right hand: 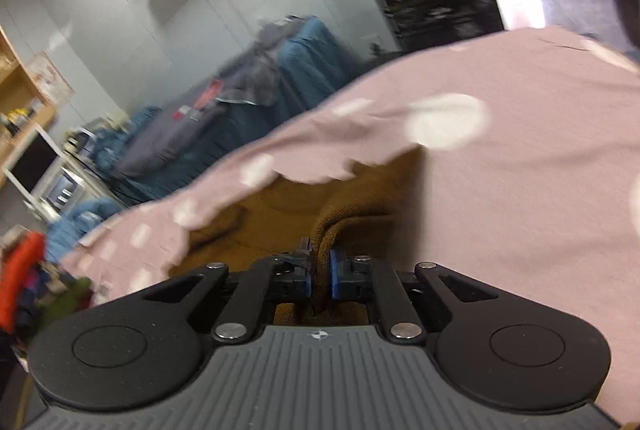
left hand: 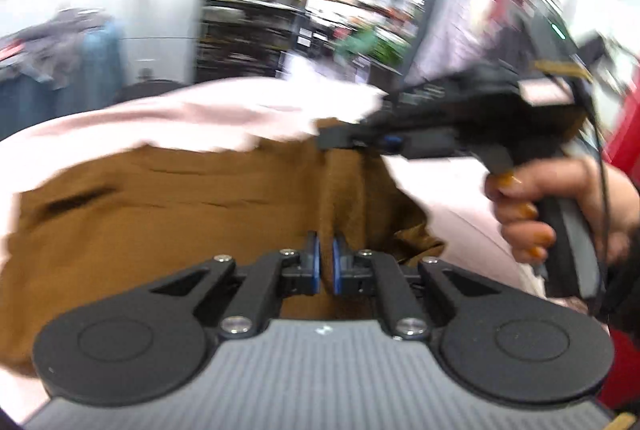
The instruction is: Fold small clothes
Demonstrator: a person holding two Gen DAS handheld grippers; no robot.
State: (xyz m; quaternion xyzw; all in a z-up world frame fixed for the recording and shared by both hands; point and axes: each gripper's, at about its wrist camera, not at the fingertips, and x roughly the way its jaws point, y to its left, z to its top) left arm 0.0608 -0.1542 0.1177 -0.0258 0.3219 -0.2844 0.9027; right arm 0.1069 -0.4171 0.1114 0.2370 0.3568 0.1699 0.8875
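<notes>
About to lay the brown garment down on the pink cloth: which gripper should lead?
Probably the left gripper: broad brown garment spreads beyond it, while the right gripper pinches a bunched fold at the pink cloth.

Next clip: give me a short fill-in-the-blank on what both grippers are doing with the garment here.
1. The left gripper is shut on a fold of the ____ garment.
2. The right gripper is ____ on the same garment.
3. The garment lies on a ____ cloth with pale dots.

Missing words: brown; shut; pink
</notes>
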